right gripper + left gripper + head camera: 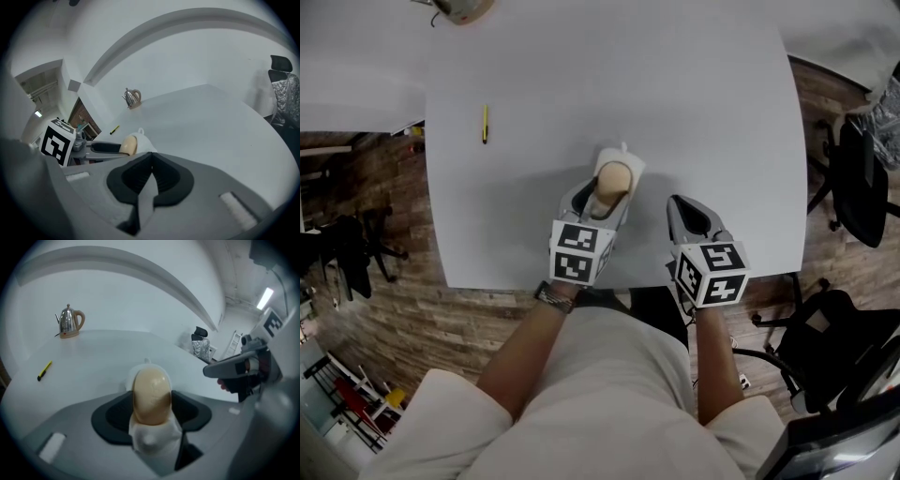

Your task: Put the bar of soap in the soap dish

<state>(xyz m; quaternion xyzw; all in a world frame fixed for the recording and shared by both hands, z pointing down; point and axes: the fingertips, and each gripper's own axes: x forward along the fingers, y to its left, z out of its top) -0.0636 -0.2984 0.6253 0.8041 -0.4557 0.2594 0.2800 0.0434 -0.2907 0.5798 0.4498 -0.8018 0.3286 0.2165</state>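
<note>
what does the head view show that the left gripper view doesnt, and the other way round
Only the head view: the person's forearms, the patterned floor and the marker cube on the left tool.
Only the left gripper view: a ceiling light and the kettle in full.
Both: the left tool shut on the bar of soap at the soap dish, the right tool, the yellow pen and the white table.
</note>
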